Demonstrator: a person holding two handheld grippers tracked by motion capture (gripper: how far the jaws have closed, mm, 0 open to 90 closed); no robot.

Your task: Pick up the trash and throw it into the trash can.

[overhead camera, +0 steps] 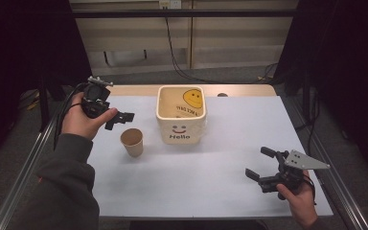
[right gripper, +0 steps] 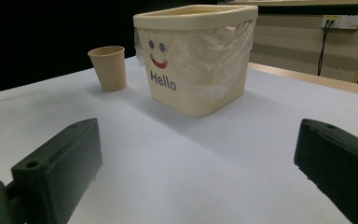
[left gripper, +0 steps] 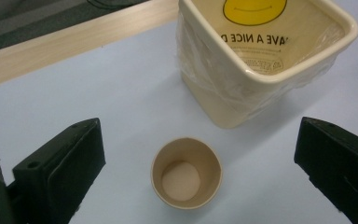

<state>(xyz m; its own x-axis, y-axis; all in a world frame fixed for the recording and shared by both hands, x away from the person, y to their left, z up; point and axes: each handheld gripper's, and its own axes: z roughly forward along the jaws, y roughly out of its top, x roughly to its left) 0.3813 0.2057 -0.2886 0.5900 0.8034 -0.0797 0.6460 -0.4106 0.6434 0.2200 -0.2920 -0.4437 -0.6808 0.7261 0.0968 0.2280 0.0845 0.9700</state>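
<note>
A tan paper cup (overhead camera: 132, 142) stands upright and empty on the white tabletop (overhead camera: 211, 167), just left of a cream square bin (overhead camera: 181, 115). The bin has a smiley face, the word "Hello" and a clear plastic liner. My left gripper (overhead camera: 120, 120) hovers above and left of the cup, open. In the left gripper view the cup (left gripper: 186, 172) sits below, between the wide jaws of the left gripper (left gripper: 199, 128), with the bin (left gripper: 261, 60) beyond. My right gripper (overhead camera: 256, 162) is held open near the front right. In the right gripper view the right gripper (right gripper: 198, 128) faces the bin (right gripper: 196, 60) and cup (right gripper: 107, 67).
A strip of wooden table edge (overhead camera: 239, 90) runs behind the white sheet. Metal rails (overhead camera: 28, 163) border the table's left and right sides. Black cables (overhead camera: 177, 62) hang down the back wall to the floor.
</note>
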